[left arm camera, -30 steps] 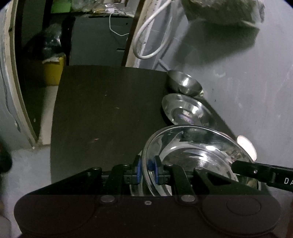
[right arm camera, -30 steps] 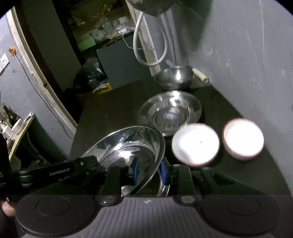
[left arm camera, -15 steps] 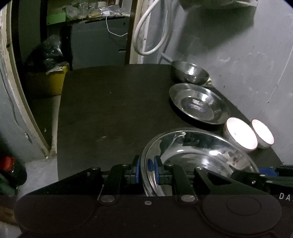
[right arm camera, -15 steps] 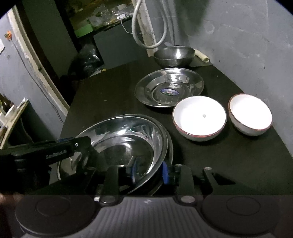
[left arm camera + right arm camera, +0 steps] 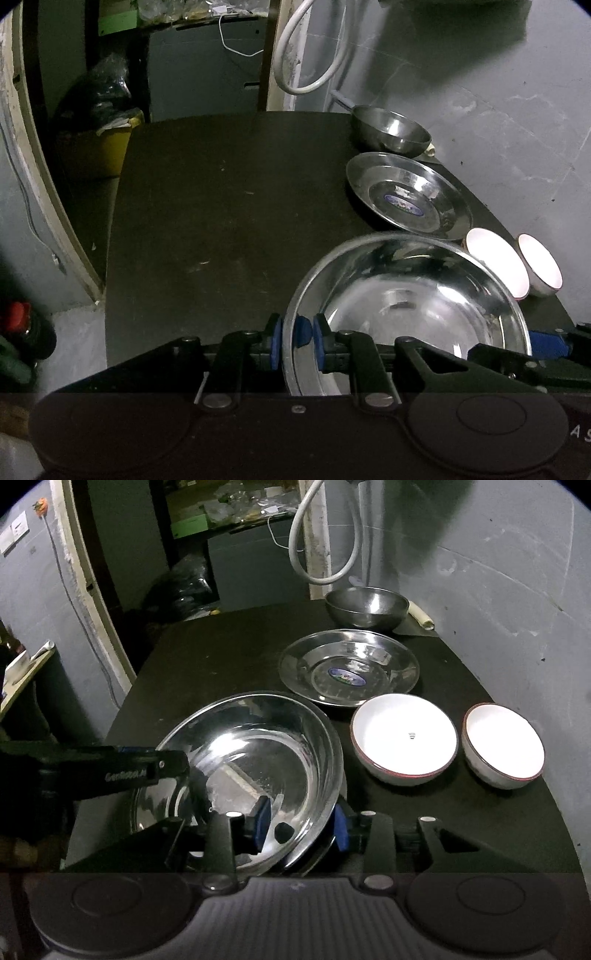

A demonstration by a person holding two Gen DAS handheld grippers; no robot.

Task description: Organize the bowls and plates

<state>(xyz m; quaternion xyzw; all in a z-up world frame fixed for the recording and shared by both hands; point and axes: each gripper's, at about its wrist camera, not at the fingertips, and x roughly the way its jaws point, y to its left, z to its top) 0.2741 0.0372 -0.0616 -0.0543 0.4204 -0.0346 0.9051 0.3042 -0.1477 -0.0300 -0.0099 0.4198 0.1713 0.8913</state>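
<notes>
Both claws — left claw (image 5: 297, 338) and right claw (image 5: 301, 825) — clamped opposite rims of the large steel bowl (image 5: 255, 753), probably to steady it over the bench (image 5: 221, 221) — two white bowls (image 5: 404, 734) sat beside it.

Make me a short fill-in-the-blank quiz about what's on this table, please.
1. Both grippers, left and right, clamp the rim of the big ____ bowl.
2. Beside it stand ____ white bowls.
3. The steel plate has a blue ____ at its centre.
4. The small steel bowl sits ____ the plate, near the wall.

Missing words: steel; two; sticker; behind
</notes>
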